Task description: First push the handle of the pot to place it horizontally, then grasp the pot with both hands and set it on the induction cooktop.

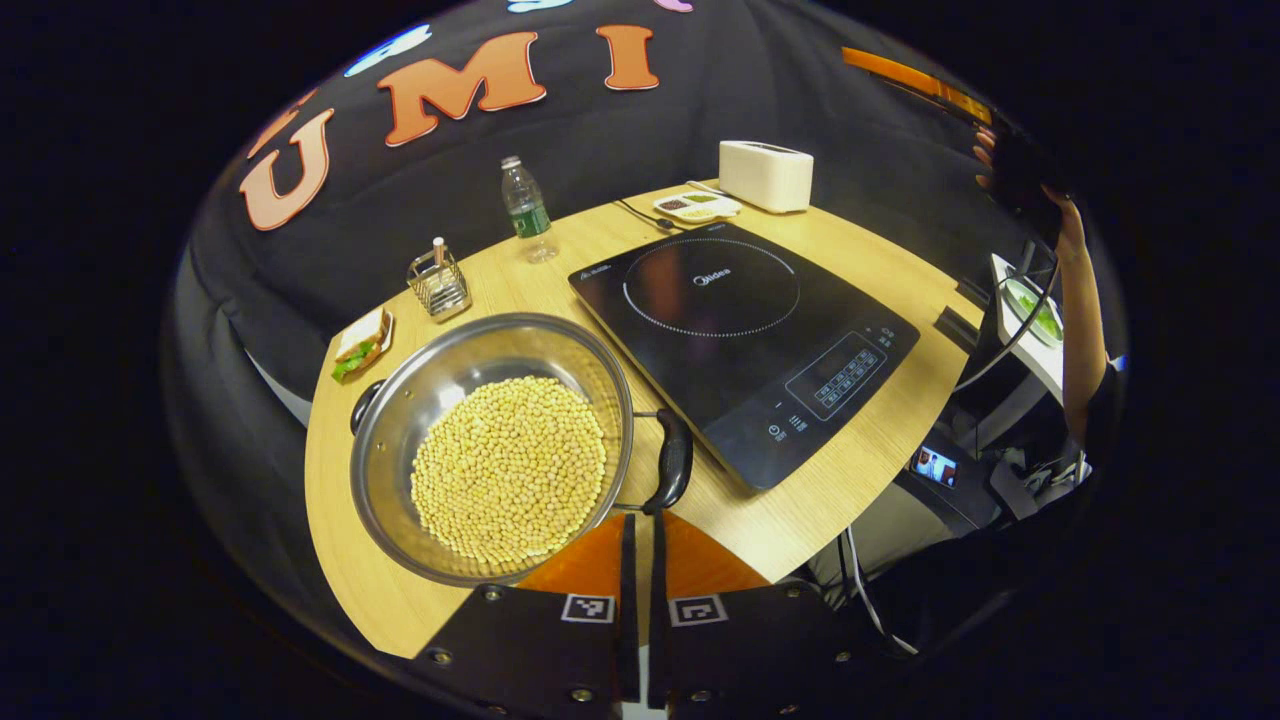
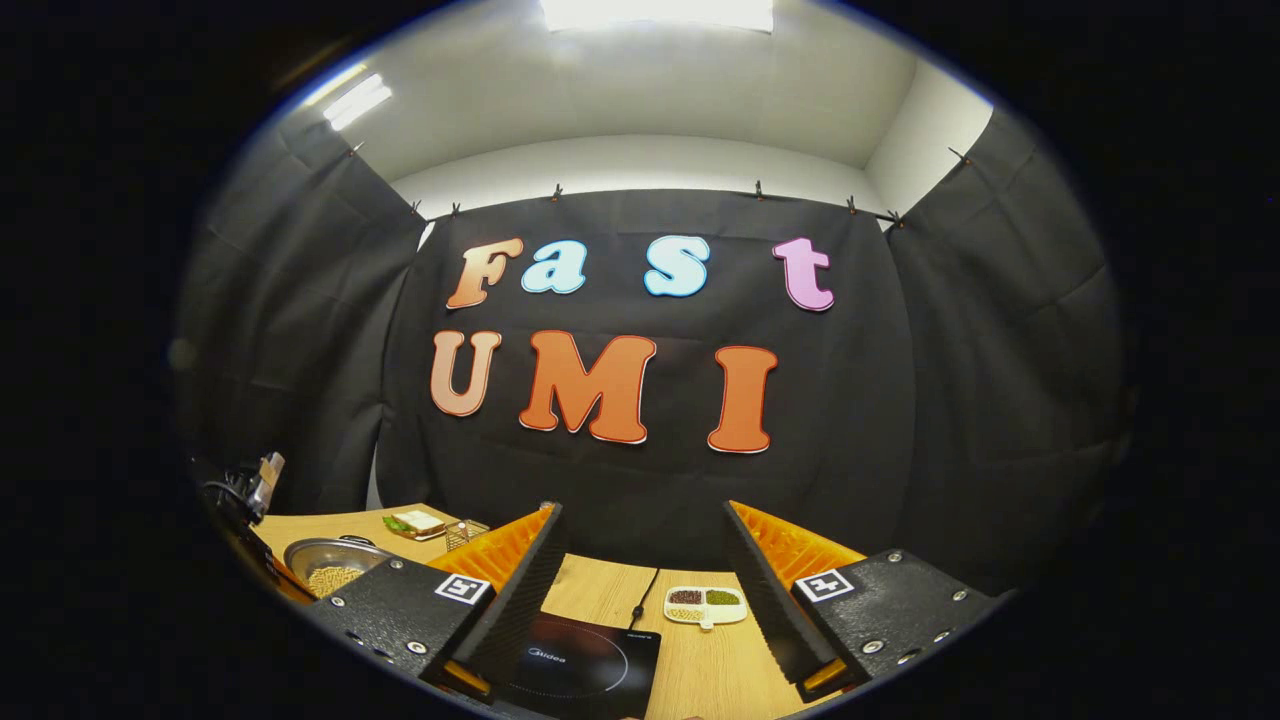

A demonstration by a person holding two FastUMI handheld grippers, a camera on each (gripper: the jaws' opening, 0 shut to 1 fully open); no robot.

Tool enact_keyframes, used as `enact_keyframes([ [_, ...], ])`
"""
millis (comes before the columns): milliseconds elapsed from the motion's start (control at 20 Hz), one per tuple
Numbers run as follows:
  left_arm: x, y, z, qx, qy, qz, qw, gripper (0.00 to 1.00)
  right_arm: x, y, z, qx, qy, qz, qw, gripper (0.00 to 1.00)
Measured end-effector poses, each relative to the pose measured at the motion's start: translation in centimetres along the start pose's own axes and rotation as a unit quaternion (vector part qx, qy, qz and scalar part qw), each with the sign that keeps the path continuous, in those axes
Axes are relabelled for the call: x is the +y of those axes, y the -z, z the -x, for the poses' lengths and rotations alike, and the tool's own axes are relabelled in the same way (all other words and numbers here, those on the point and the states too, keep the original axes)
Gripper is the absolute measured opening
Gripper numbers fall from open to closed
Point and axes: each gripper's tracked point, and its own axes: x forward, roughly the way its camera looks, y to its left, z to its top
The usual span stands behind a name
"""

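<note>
Two handles on pot (image 1: 495,447); cooktop (image 1: 745,345) just beside.

A clear water bottle (image 1: 526,210) with a green label stands upright near the far edge of the wooden surface (image 1: 870,250), and a small wire rack (image 1: 438,283) sits just beside it, nearer the left. A sandwich (image 1: 361,345) lies on a plate at the left edge, while a white toaster (image 1: 766,175) stands at the far right corner with a divided white dish (image 1: 697,206) of small dark, green and pale portions just in front of it
</note>
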Motion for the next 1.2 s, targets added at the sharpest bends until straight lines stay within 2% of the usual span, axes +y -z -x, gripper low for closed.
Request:
enact_keyframes([
  [250, 0.1, 1.5, -2.0, 0.026, 0.003, 0.012, 1.0, 0.05, -0.5, 0.9, 0.4, 0.007, 0.006, 0.0, 1.0, 0.95],
  [500, 0.1, 1.8, -3.5, 0.032, 0.017, 0.05, 0.998, 0.03, -0.2, 1.8, 0.8, 0.017, 0.003, -0.001, 1.0, 0.95],
  [950, -0.1, -1.2, -5.9, 0.007, 0.046, 0.087, 0.995, 0.01, 0.8, 4.6, 0.9, 0.053, -0.005, -0.002, 0.999, 0.95],
  [1200, 0.1, -3.5, -7.7, -0.011, 0.034, 0.083, 0.996, 0.01, 0.8, 5.8, 0.6, 0.071, -0.004, -0.009, 0.997, 0.95],
])
